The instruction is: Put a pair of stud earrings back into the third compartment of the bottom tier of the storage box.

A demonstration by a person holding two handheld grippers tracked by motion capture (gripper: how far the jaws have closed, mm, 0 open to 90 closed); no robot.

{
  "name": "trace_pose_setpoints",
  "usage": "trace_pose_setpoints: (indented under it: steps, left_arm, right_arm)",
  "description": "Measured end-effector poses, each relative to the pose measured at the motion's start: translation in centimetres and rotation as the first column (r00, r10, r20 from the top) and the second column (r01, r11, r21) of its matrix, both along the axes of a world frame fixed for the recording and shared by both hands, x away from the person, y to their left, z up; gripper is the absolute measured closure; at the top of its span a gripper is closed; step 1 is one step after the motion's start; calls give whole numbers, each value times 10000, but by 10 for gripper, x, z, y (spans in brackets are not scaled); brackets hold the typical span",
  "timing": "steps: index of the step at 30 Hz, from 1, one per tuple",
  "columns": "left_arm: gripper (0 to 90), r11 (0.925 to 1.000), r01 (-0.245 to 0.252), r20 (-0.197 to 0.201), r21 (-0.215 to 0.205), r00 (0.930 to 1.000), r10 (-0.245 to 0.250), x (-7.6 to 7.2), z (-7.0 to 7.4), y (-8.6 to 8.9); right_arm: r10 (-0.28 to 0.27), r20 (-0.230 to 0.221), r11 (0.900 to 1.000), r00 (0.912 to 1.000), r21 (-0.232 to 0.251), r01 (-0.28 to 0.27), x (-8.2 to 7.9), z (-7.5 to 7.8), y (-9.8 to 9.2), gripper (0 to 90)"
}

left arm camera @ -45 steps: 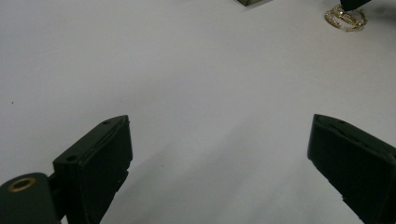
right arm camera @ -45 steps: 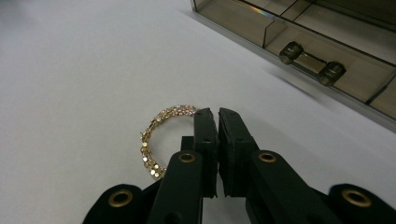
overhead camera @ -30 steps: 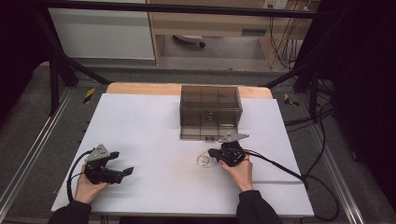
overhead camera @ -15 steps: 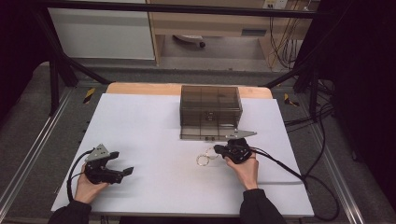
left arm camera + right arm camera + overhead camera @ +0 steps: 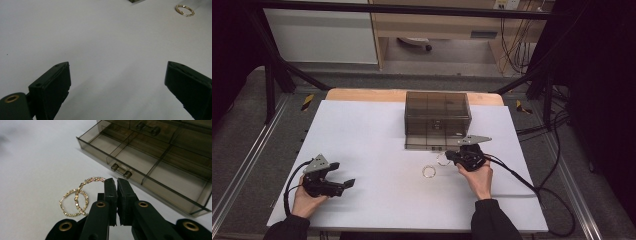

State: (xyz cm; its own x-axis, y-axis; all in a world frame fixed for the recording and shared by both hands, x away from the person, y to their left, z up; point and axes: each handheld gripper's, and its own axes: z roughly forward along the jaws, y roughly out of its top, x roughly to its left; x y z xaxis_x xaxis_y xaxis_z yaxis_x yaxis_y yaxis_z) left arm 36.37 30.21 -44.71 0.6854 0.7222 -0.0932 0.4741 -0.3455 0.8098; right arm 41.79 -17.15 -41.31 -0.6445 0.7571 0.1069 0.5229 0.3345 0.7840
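We hold the right hand-held gripper [image 5: 451, 157] just in front of the smoked-plastic organiser box [image 5: 438, 113] at the far middle of the white desk [image 5: 377, 130]. Its jaws are clamped together on the edge of a gold hoop earring [image 5: 93, 180], which hangs off the jaw tips to the left in the right gripper view. A second gold hoop earring [image 5: 429, 171] lies flat on the desk, just near-left of the held one; in the right gripper view the two hoops overlap, and we cannot tell whether they touch. The box's bottom drawer [image 5: 150, 167] stands pulled out toward us, its divided compartments open to view, and the gripper tips sit just near its front edge, close to the small handle [image 5: 121, 170].

Our left hand-held gripper [image 5: 343, 184] rests low at the near left of the desk, well apart from the box and both earrings. Its jaws stand wide apart over bare desk, with nothing between them.
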Motion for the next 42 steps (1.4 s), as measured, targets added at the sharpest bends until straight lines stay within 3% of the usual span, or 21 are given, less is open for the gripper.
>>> trace_pose_setpoints:
  steps: [10,21,42]
  left_arm:
    - [66,10000,-9,-1,10,10000,9,0,0,0]
    - [66,10000,12,-1,50,10000,-12,0,0,0]
    - [66,10000,-17,-29,68,10000,17,1,-1,0]
  right_arm:
    - [-428,74,9991,9991,58,428,9,7,-10,871]
    - [-946,79,9955,9955,0,946,20,7,-23,871]
    - [-1623,69,9862,9867,-328,1625,50,1,-28,871]
